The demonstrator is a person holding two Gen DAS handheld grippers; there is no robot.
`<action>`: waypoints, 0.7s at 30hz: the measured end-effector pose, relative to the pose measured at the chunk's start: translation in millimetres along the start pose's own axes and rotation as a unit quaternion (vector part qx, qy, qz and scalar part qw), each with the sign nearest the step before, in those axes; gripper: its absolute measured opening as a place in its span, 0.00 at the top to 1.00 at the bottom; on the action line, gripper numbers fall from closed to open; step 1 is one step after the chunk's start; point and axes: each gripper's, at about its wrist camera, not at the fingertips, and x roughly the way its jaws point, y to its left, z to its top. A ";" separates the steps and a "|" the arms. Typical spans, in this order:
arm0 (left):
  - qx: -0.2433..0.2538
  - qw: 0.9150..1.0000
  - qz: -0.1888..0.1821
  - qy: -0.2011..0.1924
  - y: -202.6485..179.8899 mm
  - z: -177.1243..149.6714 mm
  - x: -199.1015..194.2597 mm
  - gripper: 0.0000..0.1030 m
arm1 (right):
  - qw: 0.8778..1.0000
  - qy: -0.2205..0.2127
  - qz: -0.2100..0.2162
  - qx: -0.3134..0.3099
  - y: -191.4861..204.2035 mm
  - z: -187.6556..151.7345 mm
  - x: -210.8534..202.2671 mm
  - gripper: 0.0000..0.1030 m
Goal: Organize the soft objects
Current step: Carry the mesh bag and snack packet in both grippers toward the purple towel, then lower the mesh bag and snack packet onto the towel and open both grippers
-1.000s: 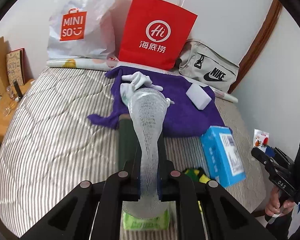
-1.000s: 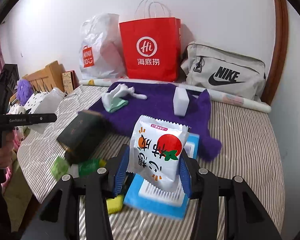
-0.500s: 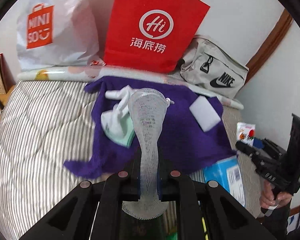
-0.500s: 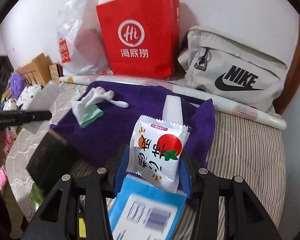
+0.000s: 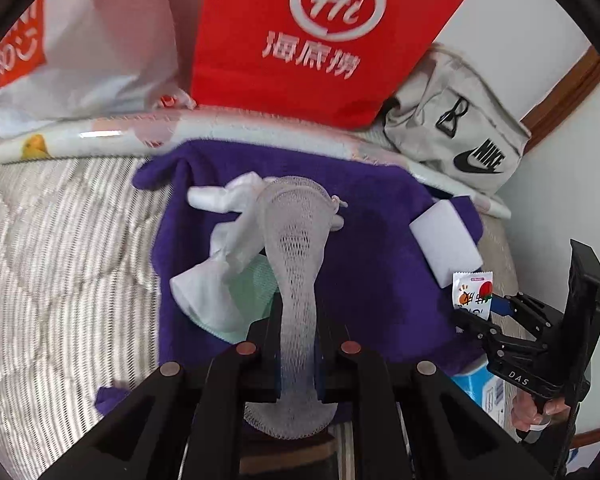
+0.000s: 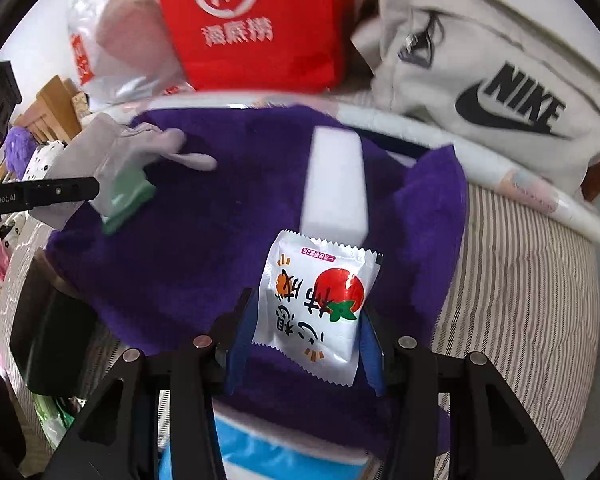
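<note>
Both grippers hold soft things above the purple towel (image 5: 380, 272).

The left gripper (image 5: 298, 336) is closed on a white mesh sleeve (image 5: 296, 248), beside the white glove (image 5: 220, 276). The right gripper (image 6: 306, 340) clamps a tomato-print packet (image 6: 316, 308), just before the white sponge (image 6: 336, 184).

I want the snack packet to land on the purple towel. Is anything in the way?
Partly. The right tool holds the snack packet over the purple towel. The white sponge block lies just ahead; the towel to its left looks bare.
</note>
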 end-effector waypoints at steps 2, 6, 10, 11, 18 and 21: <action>0.000 1.000 0.000 0.013 0.3 2.4 9.4 0.89 | 1.000 0.010 -0.004 0.005 -5.7 1.9 6.7 0.54; 0.004 1.000 0.001 0.028 -1.9 6.9 25.1 0.89 | 0.999 0.031 -0.016 0.010 -11.4 6.0 18.2 0.54; 0.008 0.999 0.015 0.044 -3.4 10.3 39.1 0.89 | 0.999 0.041 -0.014 -0.007 -7.6 9.5 27.2 0.52; 0.007 0.999 0.022 0.046 -3.1 10.6 42.1 0.87 | 0.999 0.039 -0.014 -0.015 -5.7 9.7 28.2 0.52; 0.014 0.998 0.009 0.053 -10.9 10.0 43.2 0.30 | 0.999 0.037 0.009 -0.013 -7.0 9.9 26.7 0.26; 0.023 0.999 0.009 0.043 -17.5 7.5 40.0 0.27 | 0.999 0.021 0.004 -0.027 -3.7 7.7 17.4 0.13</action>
